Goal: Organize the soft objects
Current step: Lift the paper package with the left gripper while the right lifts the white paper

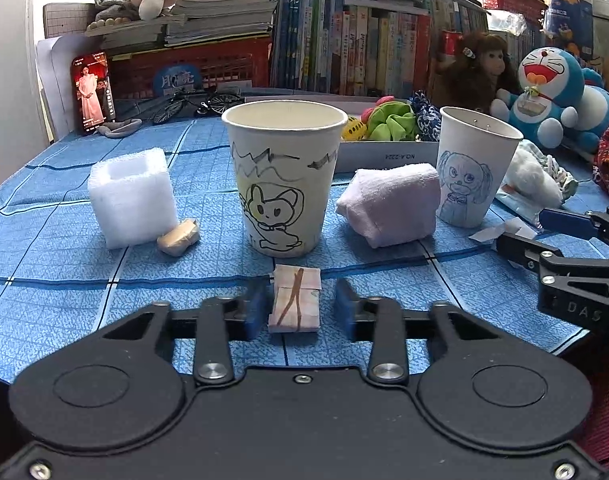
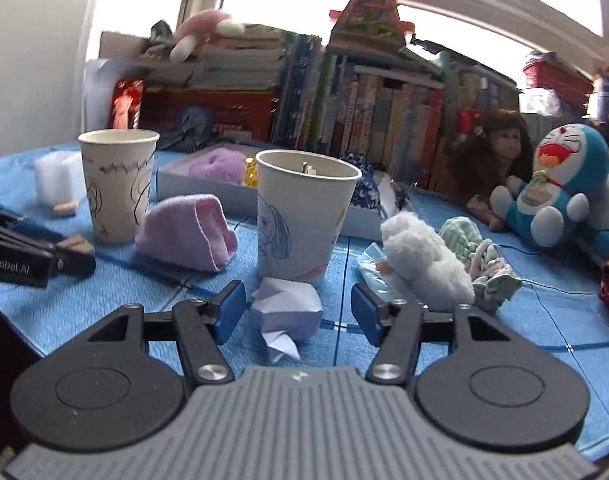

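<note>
**Both grippers spread, each with a paper piece between its pads**

In the left wrist view, the left gripper (image 1: pixel 300 308) hangs low over the blue checked cloth (image 1: pixel 64 280), its jaws a little apart. A small folded paper (image 1: pixel 295 300), pinkish with brown strokes, lies on the cloth between the two blue pads. The left-hand pad is just beside its edge. On the other side a strip of cloth shows between paper and pad, so the pads do not pinch it. Straight beyond the folded paper stands the paper cup with a black animal drawing (image 1: pixel 284 176), upright and close.

In the right wrist view, the right gripper (image 2: pixel 298 312) is spread wider. A crumpled white paper (image 2: pixel 288 312) sits on the cloth between its pads, with clear cloth on both sides, so neither pad touches it. Just behind it, nearly touching, stands the paper cup with a blue dog drawing (image 2: pixel 304 216), also upright.

Between the two cups lies a rolled pink towel (image 1: pixel 392 204). Left of the black-drawn cup stands a white foam block (image 1: pixel 132 196) with a small tan lump (image 1: pixel 179 237) against its near corner. To the right of the dog cup lies a white fluffy piece (image 2: pixel 424 260). Behind the cups is a shallow white box (image 1: pixel 384 156) holding bright soft things.
</note>
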`<control>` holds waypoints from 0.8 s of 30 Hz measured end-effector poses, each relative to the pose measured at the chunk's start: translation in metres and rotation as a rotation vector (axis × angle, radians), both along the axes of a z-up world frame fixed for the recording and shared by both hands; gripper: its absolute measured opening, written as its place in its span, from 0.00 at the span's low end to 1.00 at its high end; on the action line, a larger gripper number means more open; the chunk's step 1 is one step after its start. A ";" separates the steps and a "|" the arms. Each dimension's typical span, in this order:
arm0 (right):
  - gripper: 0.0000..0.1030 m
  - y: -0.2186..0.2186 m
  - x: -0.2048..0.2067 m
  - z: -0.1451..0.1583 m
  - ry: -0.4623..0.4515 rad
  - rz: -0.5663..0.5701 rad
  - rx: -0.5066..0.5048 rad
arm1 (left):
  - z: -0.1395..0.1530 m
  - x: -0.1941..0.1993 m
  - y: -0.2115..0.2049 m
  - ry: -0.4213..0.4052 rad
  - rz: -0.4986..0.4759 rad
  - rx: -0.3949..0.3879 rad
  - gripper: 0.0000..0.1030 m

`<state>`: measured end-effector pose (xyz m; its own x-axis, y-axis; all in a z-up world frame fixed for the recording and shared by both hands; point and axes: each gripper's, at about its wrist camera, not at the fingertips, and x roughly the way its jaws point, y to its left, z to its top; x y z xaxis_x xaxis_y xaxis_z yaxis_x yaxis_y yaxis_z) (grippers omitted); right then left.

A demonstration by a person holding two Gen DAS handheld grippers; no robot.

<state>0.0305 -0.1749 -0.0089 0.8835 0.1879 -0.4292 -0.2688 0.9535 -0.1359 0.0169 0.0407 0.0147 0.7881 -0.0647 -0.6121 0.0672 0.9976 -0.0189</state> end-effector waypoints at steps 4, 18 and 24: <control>0.30 -0.007 0.004 0.004 0.079 0.018 0.030 | 0.004 0.002 -0.001 0.012 -0.015 -0.015 0.22; 0.62 -0.003 0.008 0.010 0.054 0.122 -0.121 | 0.021 -0.002 -0.016 -0.004 -0.080 -0.003 0.22; 0.64 -0.001 0.022 0.008 0.070 0.176 -0.179 | 0.017 -0.002 -0.017 0.006 -0.080 0.000 0.22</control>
<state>0.0530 -0.1762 -0.0006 0.8107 0.2520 -0.5285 -0.4435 0.8536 -0.2733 0.0146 0.0236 0.0317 0.7765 -0.1277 -0.6170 0.1467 0.9890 -0.0201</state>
